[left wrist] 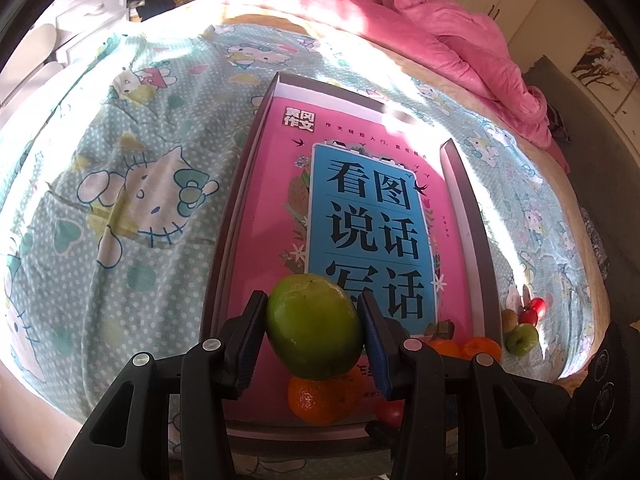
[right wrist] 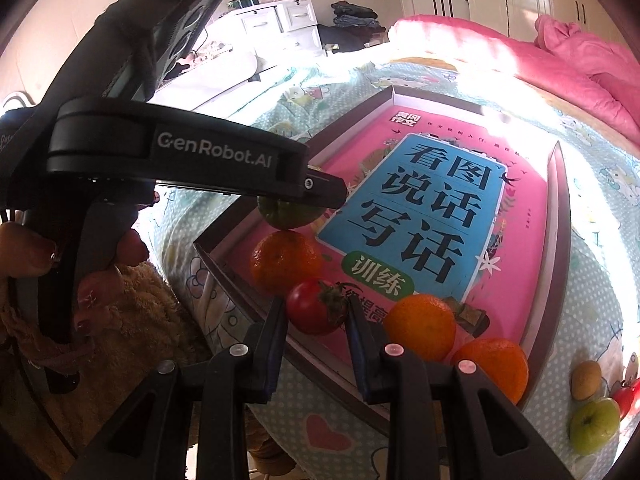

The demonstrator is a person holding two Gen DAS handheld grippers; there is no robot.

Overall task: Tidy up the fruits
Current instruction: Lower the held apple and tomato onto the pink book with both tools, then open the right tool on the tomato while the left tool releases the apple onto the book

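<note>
My left gripper (left wrist: 314,330) is shut on a large green fruit (left wrist: 314,326), held above the near end of a dark-rimmed tray (left wrist: 466,200) lined with a pink and blue book. An orange (left wrist: 318,400) lies in the tray right below it. My right gripper (right wrist: 316,312) is shut on a red tomato (right wrist: 314,306) at the tray's near edge (right wrist: 224,276). Two more oranges (right wrist: 422,326) (right wrist: 494,368) lie in the tray's near right corner. In the right wrist view the left gripper's body (right wrist: 168,154) holds the green fruit (right wrist: 288,212) over another orange (right wrist: 284,262).
The tray lies on a Hello Kitty bedsheet (left wrist: 132,184). On the sheet right of the tray lie a green apple (right wrist: 594,424), a brown kiwi (right wrist: 586,380) and a red fruit (right wrist: 628,398). A pink duvet (left wrist: 440,28) is heaped at the far end. White drawers (right wrist: 280,24) stand beyond the bed.
</note>
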